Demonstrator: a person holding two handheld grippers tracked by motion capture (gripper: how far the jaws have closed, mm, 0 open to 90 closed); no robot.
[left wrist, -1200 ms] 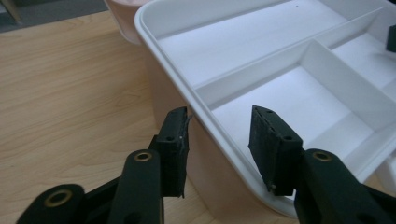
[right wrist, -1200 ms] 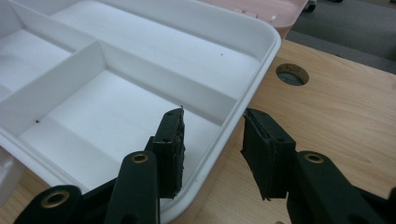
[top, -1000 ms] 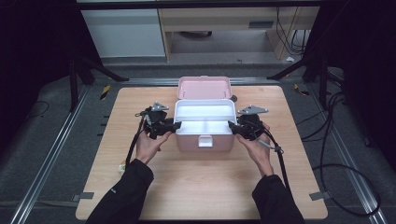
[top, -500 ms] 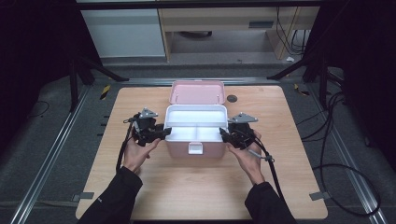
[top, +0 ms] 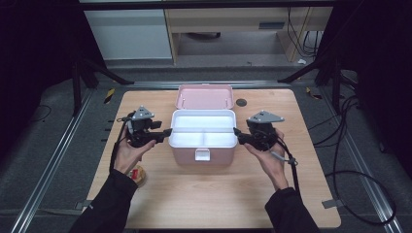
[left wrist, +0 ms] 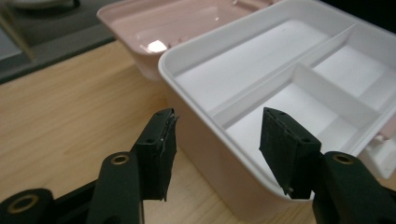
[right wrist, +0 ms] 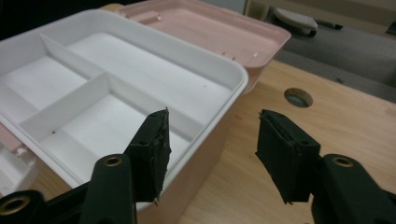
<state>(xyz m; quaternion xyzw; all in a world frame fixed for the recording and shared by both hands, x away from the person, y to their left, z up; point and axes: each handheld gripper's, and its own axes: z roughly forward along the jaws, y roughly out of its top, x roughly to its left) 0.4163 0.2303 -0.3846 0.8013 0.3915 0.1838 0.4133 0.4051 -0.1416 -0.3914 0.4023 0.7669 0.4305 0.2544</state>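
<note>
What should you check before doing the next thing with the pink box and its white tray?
1. White tray sits level in the pink box: ok.
2. Left gripper has let go: ok, its jaws have just been opening and straddle the tray's rim without pressing it.
3. Right gripper has let go: ok, its jaws have just been opening and stand open astride the rim.
4. Tray compartments empty: ok, nothing lies in them.
5. Lid out of the way: ok, it lies open behind the box.
6. Front latch undamaged: cannot tell.
</note>
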